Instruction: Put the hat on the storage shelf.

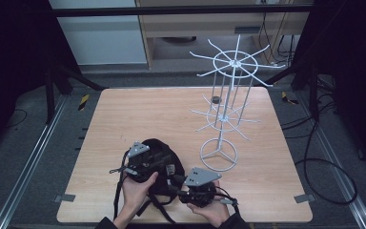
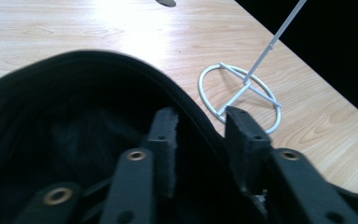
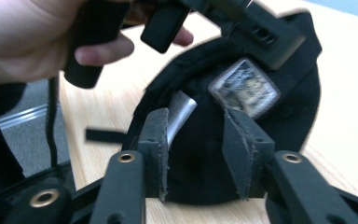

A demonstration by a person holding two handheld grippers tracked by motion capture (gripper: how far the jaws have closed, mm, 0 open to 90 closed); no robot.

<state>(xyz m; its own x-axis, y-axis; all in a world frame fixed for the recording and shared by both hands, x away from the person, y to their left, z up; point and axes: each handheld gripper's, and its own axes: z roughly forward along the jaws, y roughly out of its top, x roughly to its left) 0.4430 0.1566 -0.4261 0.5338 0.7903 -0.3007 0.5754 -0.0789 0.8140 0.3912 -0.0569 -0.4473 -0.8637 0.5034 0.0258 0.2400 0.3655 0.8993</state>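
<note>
A black fabric cap (image 1: 159, 160) lies open side up near the table's front edge, with dark straps trailing toward the person. My left gripper (image 1: 145, 160) rests on its left part. In the left gripper view, the left gripper (image 2: 200, 116) is open and its jaws straddle the cap's rim (image 2: 186, 100). My right gripper (image 1: 183, 183) comes at the cap from the right. In the right gripper view, the right gripper (image 3: 196, 116) is open with the cap (image 3: 200, 172) between and behind the jaws, near a silver tag (image 3: 179, 112) and a square label (image 3: 243, 88).
A white wire hook rack (image 1: 226, 109) stands on a ring base (image 2: 240, 98) to the right of the cap. A small dark round object (image 1: 215, 99) sits behind it. The wooden table (image 1: 138, 114) has bare room at the back left. Dark floor and cables surround it.
</note>
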